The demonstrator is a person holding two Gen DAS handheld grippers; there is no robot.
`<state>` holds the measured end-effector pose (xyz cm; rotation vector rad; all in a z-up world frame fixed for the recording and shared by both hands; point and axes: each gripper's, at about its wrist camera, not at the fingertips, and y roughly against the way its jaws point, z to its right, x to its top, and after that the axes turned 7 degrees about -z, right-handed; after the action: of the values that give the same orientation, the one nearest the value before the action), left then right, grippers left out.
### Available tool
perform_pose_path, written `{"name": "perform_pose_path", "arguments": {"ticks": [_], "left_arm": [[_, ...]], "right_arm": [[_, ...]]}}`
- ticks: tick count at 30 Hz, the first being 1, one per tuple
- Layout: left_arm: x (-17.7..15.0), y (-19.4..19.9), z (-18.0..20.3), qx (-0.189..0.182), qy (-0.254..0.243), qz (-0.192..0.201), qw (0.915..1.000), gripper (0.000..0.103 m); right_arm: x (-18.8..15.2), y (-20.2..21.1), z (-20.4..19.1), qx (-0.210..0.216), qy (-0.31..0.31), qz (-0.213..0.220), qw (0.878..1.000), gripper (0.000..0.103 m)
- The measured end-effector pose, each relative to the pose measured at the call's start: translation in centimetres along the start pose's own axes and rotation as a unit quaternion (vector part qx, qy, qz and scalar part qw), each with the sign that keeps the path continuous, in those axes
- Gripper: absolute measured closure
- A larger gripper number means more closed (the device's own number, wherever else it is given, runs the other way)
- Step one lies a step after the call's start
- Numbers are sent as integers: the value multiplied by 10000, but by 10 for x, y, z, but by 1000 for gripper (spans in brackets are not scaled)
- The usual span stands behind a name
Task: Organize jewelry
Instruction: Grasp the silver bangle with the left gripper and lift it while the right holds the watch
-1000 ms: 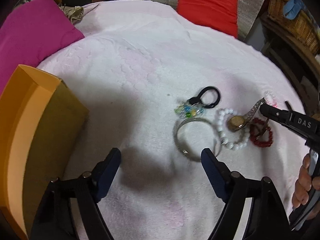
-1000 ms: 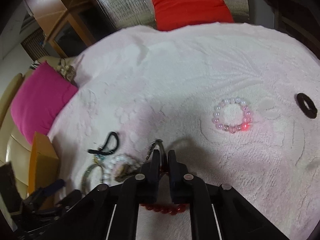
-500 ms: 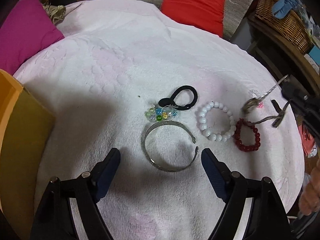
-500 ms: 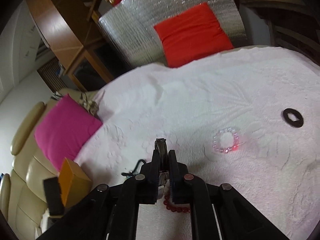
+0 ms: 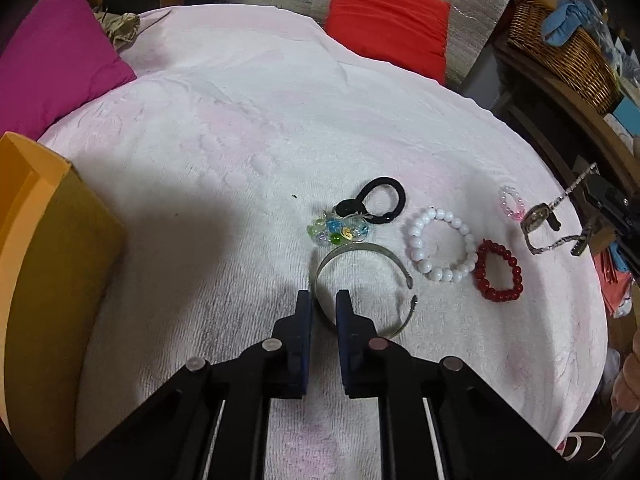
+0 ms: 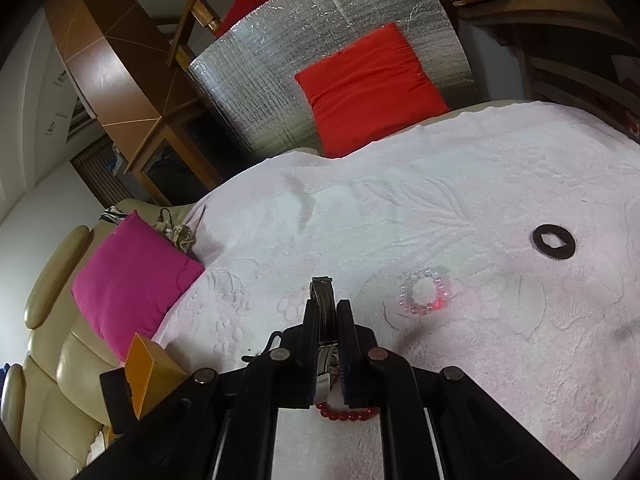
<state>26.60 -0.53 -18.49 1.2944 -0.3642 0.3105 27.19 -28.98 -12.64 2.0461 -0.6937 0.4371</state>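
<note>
Jewelry lies scattered on a white towel (image 5: 248,128) in the left wrist view, where the left gripper (image 5: 323,300) has its jaws pressed together on the near rim of a silver cuff bangle (image 5: 362,256). The cuff looks stiff, thin and slick, best pinched across its band as here, though it may pivot in the grip. Beyond it sit a cluster of coloured glass beads (image 5: 338,232), a black hair tie (image 5: 380,200), a white bead bracelet (image 5: 440,244), a red bead bracelet (image 5: 500,276) and a small pink bead ring (image 5: 512,202). At the right edge a metal wristwatch (image 5: 538,220) hangs above the towel from the right gripper (image 5: 596,192); an orange box (image 5: 48,240) stands at the left.

In the right wrist view, the right gripper (image 6: 328,312) is clamped on the wristwatch (image 6: 323,300), its band poking up between the jaws. The linked band seems heavy and floppy, likely to swing. The pink bead ring (image 6: 426,296) and a black ring (image 6: 554,242) rest on the towel beyond.
</note>
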Motion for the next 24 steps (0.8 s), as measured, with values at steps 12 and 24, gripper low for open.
{"name": "perform_pose_path", "arguments": {"ticks": [12,24], "left_arm": [[4,-1,21,-3,-92,11,10000,22],[-1,-20,49,692,-624,83,9956,28]], "right_arm": [[-3,-7,-1,-47,52,-60,10000,93],[-1,-2,8,-65,27,-59,10000,93]]}}
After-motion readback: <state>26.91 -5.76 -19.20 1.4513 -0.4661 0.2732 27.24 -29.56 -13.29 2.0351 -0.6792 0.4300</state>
